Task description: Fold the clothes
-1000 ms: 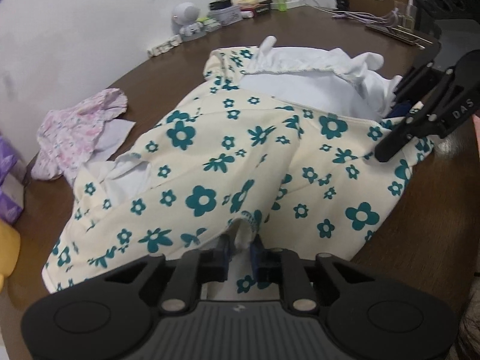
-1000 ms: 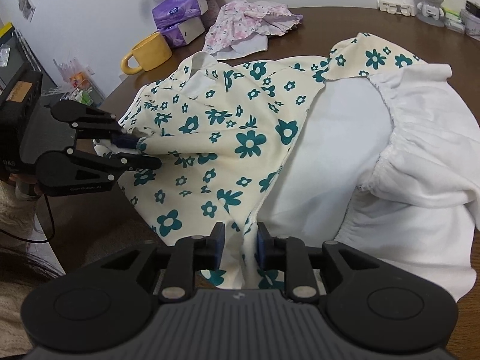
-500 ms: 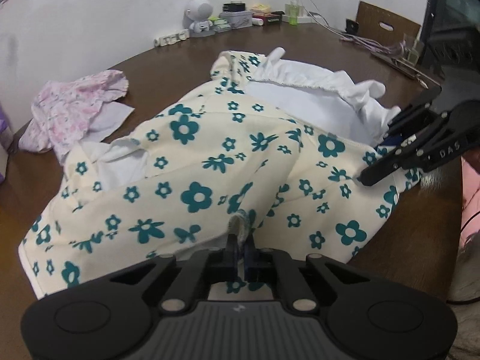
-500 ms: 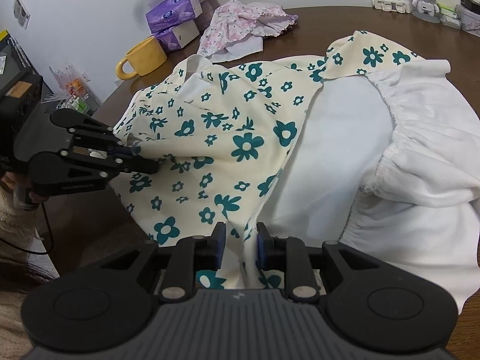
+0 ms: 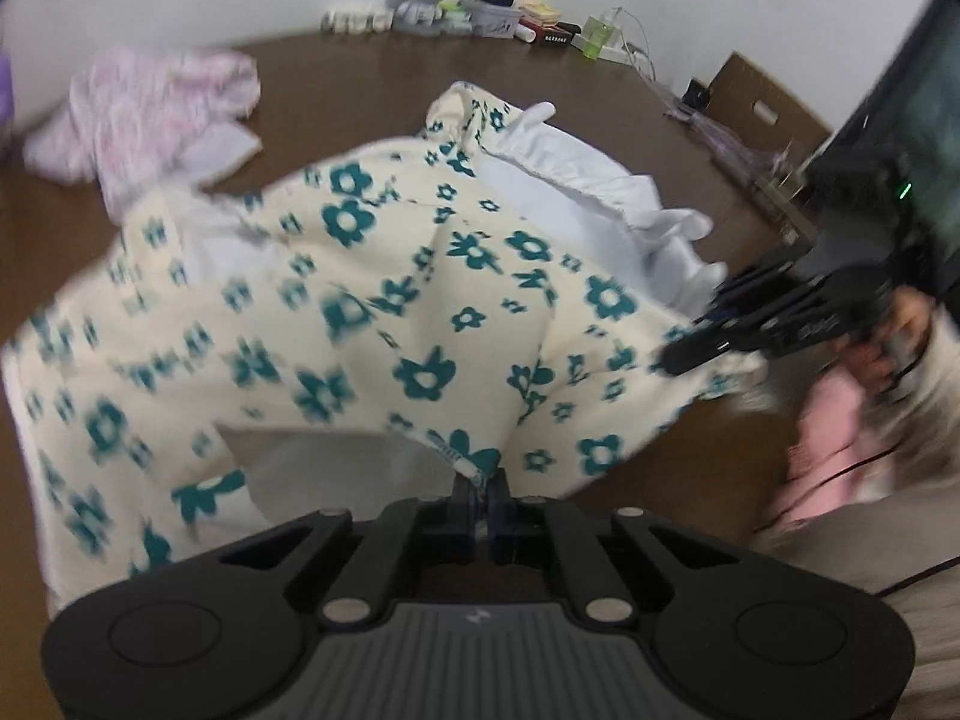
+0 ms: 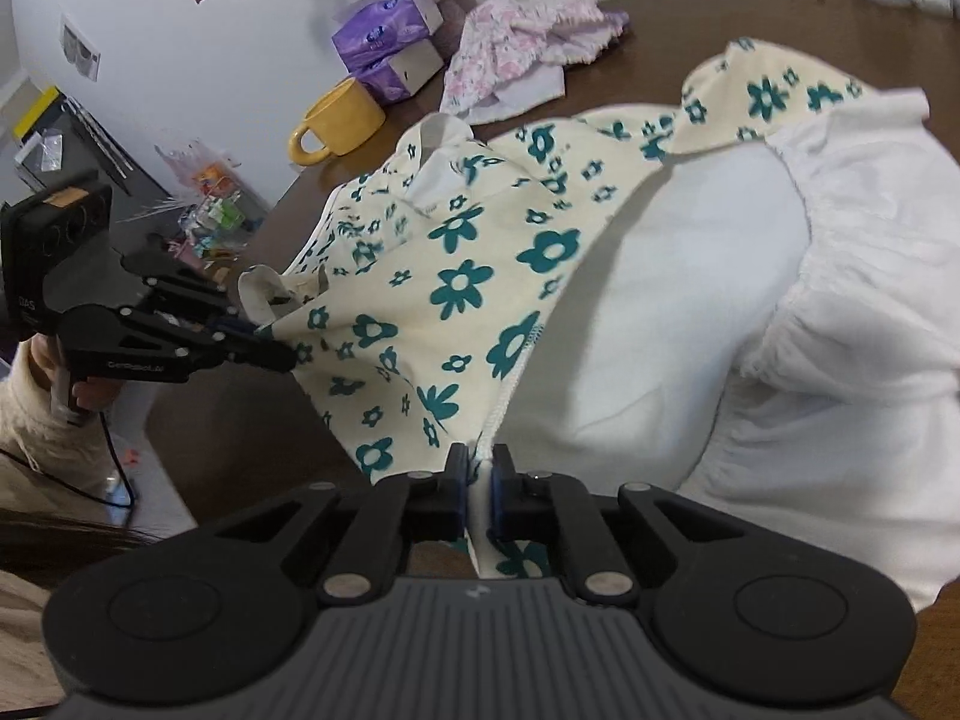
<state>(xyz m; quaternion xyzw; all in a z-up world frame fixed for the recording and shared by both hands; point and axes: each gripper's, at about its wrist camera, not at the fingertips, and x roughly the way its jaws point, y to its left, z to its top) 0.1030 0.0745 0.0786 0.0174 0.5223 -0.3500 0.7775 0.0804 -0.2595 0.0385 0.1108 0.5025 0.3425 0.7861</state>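
Cream garment (image 5: 420,312) with teal flowers, white lining showing, lies rumpled on table.

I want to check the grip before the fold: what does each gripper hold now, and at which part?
Both hold the flowered garment at its near edge. The left gripper pinches a printed hem; the right gripper has just closed on the stitched edge beside the white lining.

I see brown table (image 6: 672,12), floral garment (image 6: 480,276) spread on it, pink cloth (image 6: 528,42), yellow mug (image 6: 342,120), tissue packs (image 6: 390,54) near wall.
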